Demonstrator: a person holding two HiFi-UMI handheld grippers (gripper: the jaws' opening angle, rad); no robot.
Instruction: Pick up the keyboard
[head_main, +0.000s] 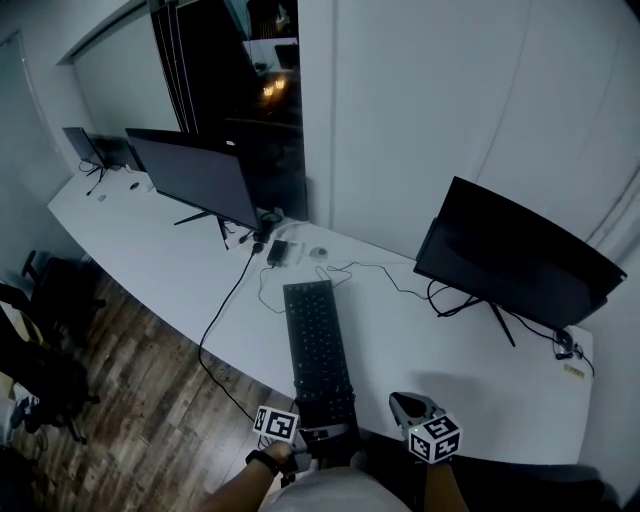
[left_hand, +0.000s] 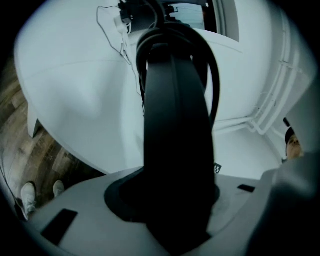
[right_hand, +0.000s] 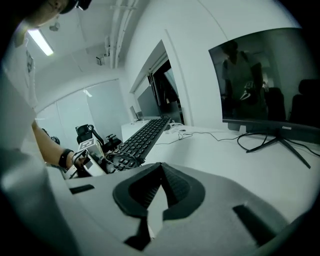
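A long black keyboard (head_main: 318, 345) stretches away from me over the white desk (head_main: 150, 250), and its near end rests in my left gripper (head_main: 322, 430), which is shut on it. In the left gripper view the keyboard (left_hand: 175, 125) stands edge-on between the jaws, its black cable looped around it. In the right gripper view the keyboard (right_hand: 142, 135) lies to the left, with the left gripper (right_hand: 92, 155) at its near end. My right gripper (head_main: 404, 404) hovers to the keyboard's right above the desk's front edge, its jaws (right_hand: 159, 187) shut on nothing.
Two dark monitors (head_main: 200, 175) (head_main: 515, 250) stand at the back of the desk, with thin cables (head_main: 390, 280) and a small power brick (head_main: 278, 250) between them. The wooden floor (head_main: 130, 370) and a dark chair (head_main: 40, 300) lie to the left.
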